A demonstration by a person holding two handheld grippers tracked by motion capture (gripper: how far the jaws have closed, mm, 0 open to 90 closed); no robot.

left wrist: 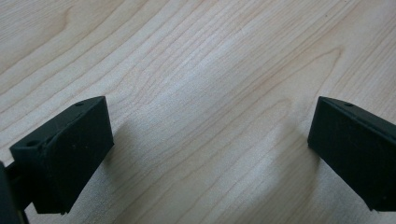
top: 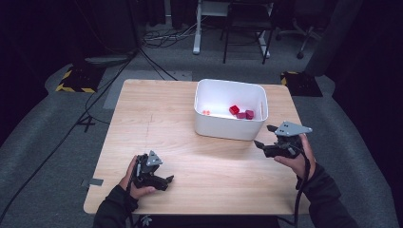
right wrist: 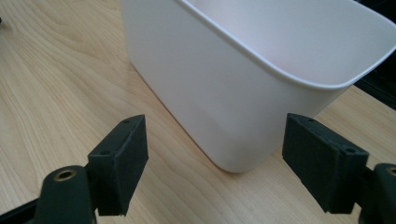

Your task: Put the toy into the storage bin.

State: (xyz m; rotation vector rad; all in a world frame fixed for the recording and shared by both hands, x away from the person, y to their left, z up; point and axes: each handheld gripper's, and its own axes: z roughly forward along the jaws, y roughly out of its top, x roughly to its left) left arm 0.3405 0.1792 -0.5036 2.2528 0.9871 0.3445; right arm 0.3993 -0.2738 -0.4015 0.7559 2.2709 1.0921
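Observation:
A white bin [top: 228, 128] stands on the far right part of the wooden table [top: 157, 114]. Inside it lie three dark red blocks [top: 241, 114] and a small orange piece [top: 206, 112]. My right gripper [top: 263, 135] hovers just off the bin's near right corner, pointing left toward it, jaws open and empty. In the right gripper view the bin's rounded corner [right wrist: 243, 93] stands just beyond the open gripper [right wrist: 215, 154]. My left gripper [top: 167, 182] rests low near the table's front edge, open. In the left gripper view that gripper [left wrist: 210, 140] has bare wood between its jaws.
Beyond the table, on grey carpet, are cables [top: 157, 38], a white desk leg [top: 197, 28], a dark chair frame [top: 244, 33] and yellow-black striped floor plates [top: 76, 80]. The table's front edge [top: 190, 211] runs just behind both hands.

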